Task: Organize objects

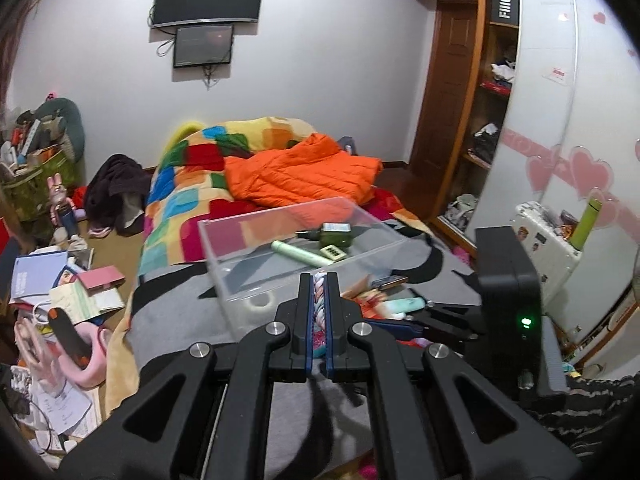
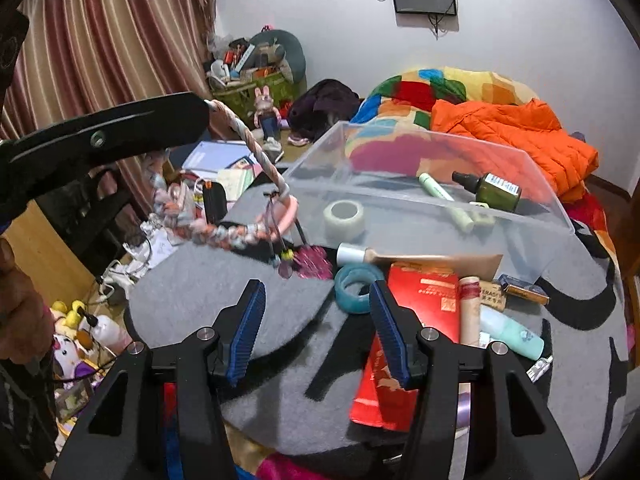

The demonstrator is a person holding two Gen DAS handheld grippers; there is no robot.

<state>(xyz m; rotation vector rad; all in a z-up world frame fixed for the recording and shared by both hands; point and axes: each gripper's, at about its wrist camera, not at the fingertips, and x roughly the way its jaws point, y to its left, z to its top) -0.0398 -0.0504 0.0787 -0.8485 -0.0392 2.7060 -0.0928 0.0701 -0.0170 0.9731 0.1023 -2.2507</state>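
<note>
My left gripper (image 1: pixel 319 280) is shut on a braided pastel rope (image 1: pixel 319 300). In the right wrist view the left gripper (image 2: pixel 206 114) holds that rope (image 2: pixel 256 148) up at the left, and the rope loops down with dangling charms above the grey mat (image 2: pixel 200 292). A clear plastic bin (image 2: pixel 432 200) stands ahead on the mat, holding a green bottle (image 2: pixel 496 190), a pale green tube (image 2: pixel 436 186) and a roll of clear tape (image 2: pixel 344 218). My right gripper (image 2: pixel 318 296) is open and empty above the mat, near a teal tape ring (image 2: pixel 354 286).
Loose items lie beside the bin: a red packet (image 2: pixel 428 304), a beige tube (image 2: pixel 424 258), a mint bottle (image 2: pixel 516 334), a pink flower clip (image 2: pixel 312 266). Behind are a colourful blanket (image 1: pixel 192 184), an orange jacket (image 1: pixel 300 172), a wardrobe (image 1: pixel 560 120). Floor clutter lies left (image 1: pixel 60 288).
</note>
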